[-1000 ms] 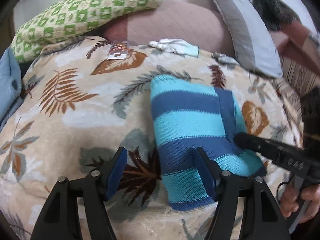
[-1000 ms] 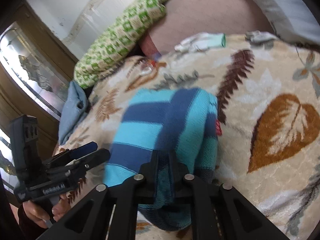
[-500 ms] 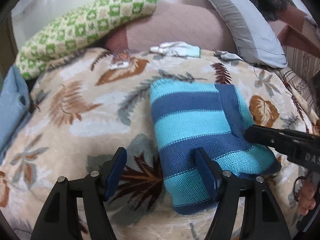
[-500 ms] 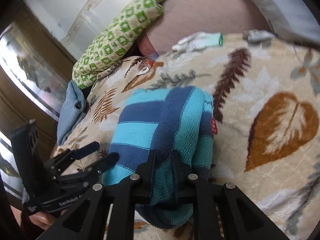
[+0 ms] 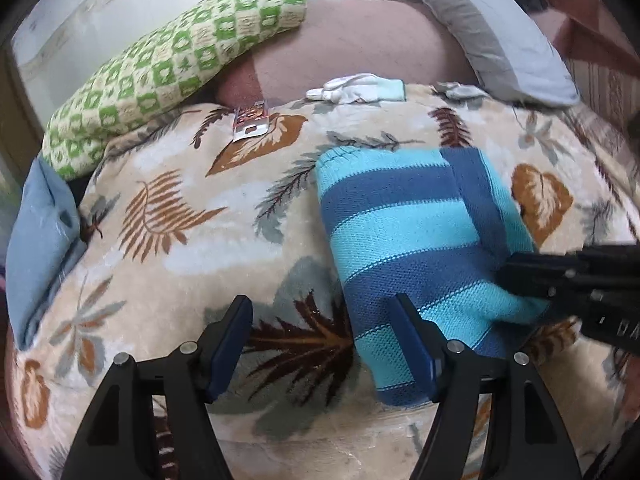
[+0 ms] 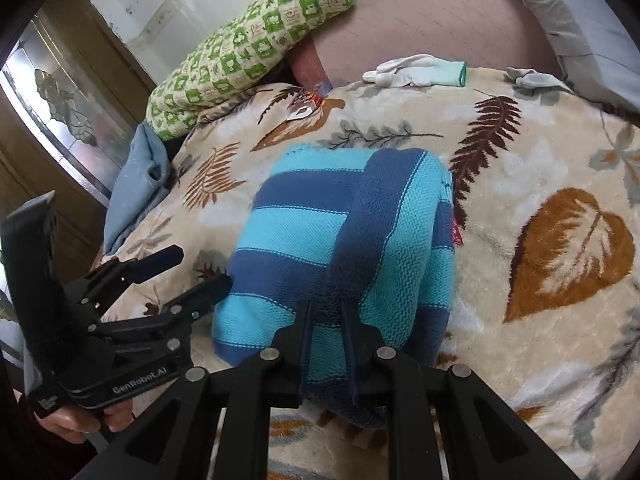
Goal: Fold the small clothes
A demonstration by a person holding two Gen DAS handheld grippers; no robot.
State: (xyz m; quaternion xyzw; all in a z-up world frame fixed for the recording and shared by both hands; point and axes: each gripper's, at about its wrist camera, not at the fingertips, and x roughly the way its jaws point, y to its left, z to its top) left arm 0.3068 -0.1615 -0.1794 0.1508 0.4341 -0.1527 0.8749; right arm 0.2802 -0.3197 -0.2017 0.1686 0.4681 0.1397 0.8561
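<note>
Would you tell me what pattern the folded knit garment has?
Broad light-turquoise and dark-blue stripes on the knit garment, clearest in the left wrist view.

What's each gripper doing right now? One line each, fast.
Left gripper: open, holding nothing; one finger rests at the edge of the striped knit garment.
Right gripper: nearly shut, jaws just easing, pinching a fold of the garment.

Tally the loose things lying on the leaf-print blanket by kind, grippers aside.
Striped knit garment: 1
White gloves: 2, and
Small packet: 1
Total: 4
</note>
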